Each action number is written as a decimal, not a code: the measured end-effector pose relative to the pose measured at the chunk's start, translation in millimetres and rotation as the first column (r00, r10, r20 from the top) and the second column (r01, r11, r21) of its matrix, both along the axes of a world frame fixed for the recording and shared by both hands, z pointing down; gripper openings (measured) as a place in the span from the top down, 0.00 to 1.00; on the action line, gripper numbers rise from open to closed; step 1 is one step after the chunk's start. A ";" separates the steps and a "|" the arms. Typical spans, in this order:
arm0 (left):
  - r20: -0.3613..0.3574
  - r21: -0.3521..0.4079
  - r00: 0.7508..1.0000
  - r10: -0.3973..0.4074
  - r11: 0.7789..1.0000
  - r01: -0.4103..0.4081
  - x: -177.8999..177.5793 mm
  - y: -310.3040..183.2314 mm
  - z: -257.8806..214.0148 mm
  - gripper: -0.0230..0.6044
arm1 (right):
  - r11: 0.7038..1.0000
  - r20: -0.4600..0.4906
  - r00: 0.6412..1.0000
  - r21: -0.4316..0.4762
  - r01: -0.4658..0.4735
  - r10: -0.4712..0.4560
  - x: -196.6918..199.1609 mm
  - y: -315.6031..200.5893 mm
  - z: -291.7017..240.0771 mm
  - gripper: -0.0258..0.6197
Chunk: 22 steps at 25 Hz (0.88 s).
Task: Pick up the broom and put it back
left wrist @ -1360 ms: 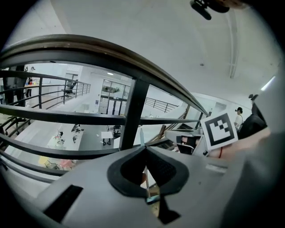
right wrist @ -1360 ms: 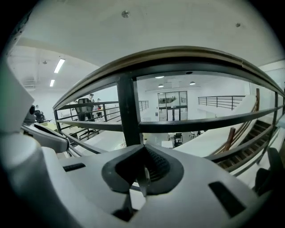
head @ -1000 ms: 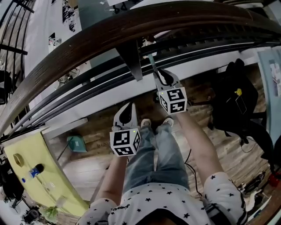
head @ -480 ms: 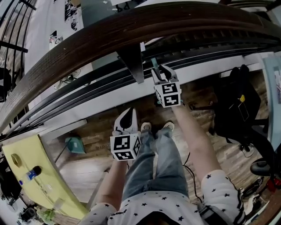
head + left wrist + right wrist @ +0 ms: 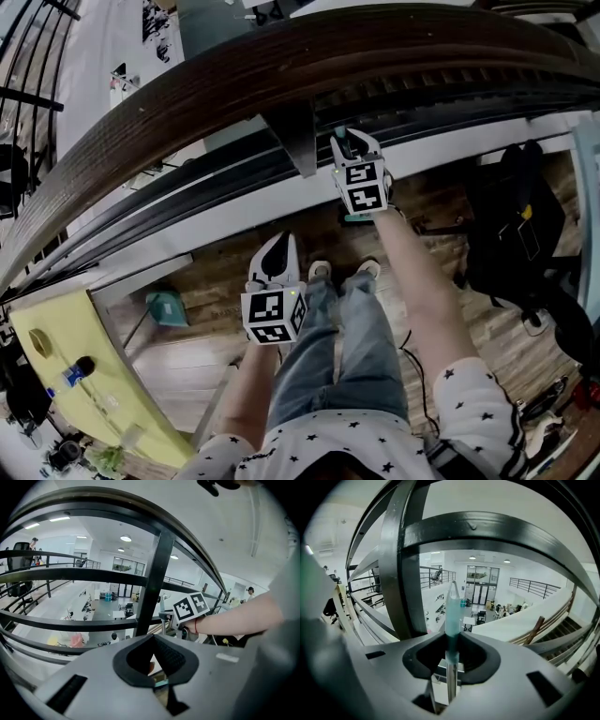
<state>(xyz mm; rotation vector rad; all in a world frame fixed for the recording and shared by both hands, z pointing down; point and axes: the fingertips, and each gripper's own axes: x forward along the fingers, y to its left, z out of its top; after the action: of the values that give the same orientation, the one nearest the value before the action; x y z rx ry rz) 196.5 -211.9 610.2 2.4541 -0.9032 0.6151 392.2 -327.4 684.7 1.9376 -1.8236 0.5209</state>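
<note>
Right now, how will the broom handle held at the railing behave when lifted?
The broom handle looks like a thin metal tube, so probably stiff and light. Its bare shaft may be slippery; the teal sleeve likely grips better.

We wear a white top (image 5: 347, 433) dotted with dark stars, its sleeves short, faded blue jeans (image 5: 323, 361) and pale shoes (image 5: 320, 272). A thin red band (image 5: 195, 626) circles our right wrist. Our left gripper (image 5: 276, 251) and right gripper (image 5: 350, 145) are white-shelled and black-padded, each carrying a cube (image 5: 274, 317) of black-and-white square markers.
</note>
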 end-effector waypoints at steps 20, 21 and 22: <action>-0.010 0.013 0.999 0.034 0.999 -0.034 -8.2 13.6 -23.0 0.95 | 1.000 -0.020 1.000 -0.008 -0.025 0.024 -12.5 39.9 -19.3 0.84; -0.011 0.017 0.999 0.037 0.999 -0.036 -9.1 14.4 -25.4 0.95 | 1.000 -0.022 0.999 -0.007 -0.024 0.024 -15.0 44.5 -21.1 0.84; -0.012 0.021 0.999 0.038 0.999 -0.038 -10.1 15.4 -27.8 0.95 | 1.000 -0.024 0.999 -0.006 -0.023 0.023 -17.5 49.4 -22.8 0.84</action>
<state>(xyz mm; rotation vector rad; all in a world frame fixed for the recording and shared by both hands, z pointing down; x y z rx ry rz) 186.4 -196.5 582.4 2.4961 -0.8634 0.6056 374.7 -277.9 661.9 1.9552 -1.7850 0.5081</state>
